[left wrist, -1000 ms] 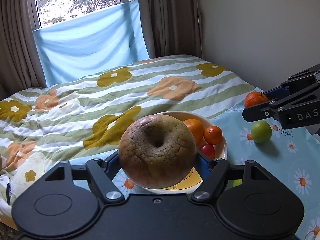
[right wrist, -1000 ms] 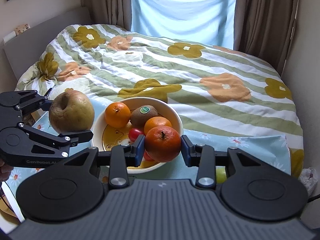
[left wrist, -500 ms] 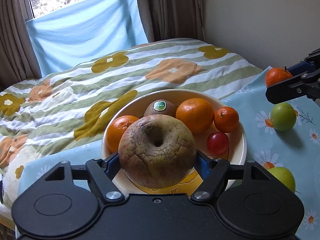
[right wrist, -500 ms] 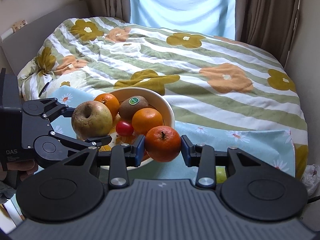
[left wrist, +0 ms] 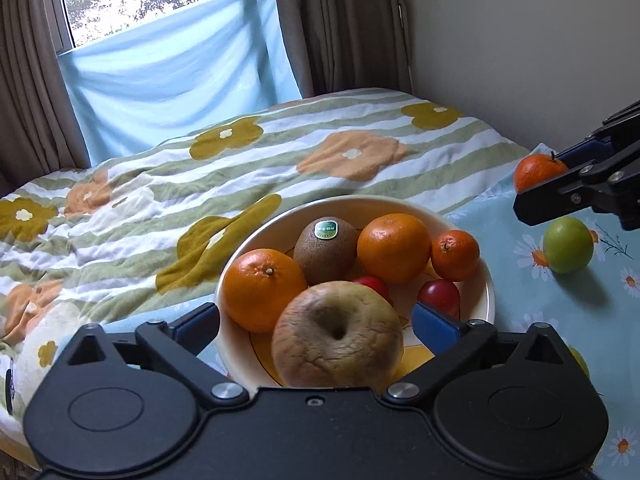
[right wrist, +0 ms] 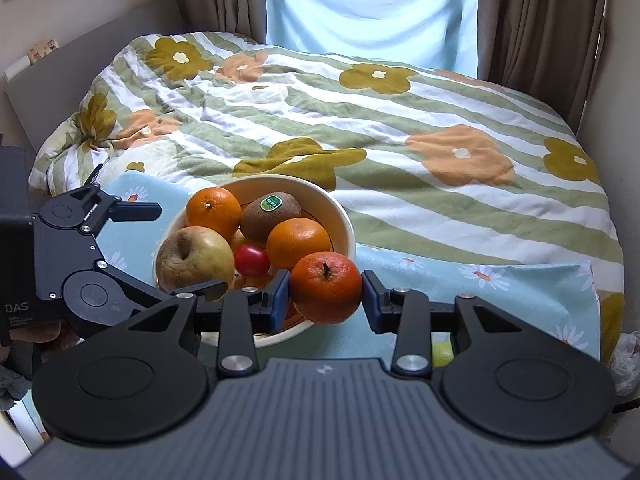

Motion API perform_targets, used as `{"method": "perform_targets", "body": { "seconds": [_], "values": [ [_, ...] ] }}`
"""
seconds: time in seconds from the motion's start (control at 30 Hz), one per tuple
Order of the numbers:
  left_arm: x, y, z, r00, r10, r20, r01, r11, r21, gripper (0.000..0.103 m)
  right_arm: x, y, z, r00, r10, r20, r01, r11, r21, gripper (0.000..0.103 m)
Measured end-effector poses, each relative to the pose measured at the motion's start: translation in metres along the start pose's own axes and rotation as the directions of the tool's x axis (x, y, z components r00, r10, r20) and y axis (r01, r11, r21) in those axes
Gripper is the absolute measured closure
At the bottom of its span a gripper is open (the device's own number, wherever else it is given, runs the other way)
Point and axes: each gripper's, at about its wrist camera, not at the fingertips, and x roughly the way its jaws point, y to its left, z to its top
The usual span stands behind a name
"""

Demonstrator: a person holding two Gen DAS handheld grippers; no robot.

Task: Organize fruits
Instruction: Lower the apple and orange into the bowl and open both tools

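Your wrinkled brown apple (left wrist: 338,334) rests dimple-up at the near edge of the cream bowl (left wrist: 486,280) beside oranges (left wrist: 264,288), a stickered kiwi (left wrist: 325,244) and red fruits (left wrist: 439,297), while a green fruit (left wrist: 568,245) lies right of the bowl.

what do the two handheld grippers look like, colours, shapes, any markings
Both the left gripper and right gripper are matte black, with linkage arms on silver pivot bolts, two round discs on a wide body, and blue pads on the fingertips. The left one's body, seen from the right wrist camera, carries white DAS lettering. No cables or sleeves show.
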Motion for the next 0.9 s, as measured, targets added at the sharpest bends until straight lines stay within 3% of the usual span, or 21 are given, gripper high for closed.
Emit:
{"method": "perform_targets", "body": {
  "seconds": [0.47,0.9],
  "values": [
    [-0.030,0.018,-0.020,0.999,0.027,-0.030,-0.027,1.000,0.005,0.000,0.018,0.019,0.007,0.998,0.057,-0.025,-0.059,0.994,-0.091,0.050],
    [-0.056,0.037,-0.041,0.998,0.058,-0.040,-0.060,0.997,-0.041,0.000,0.048,0.042,-0.008,0.989,0.124,-0.087,-0.137,0.976,-0.171,0.050]
  ]
}}
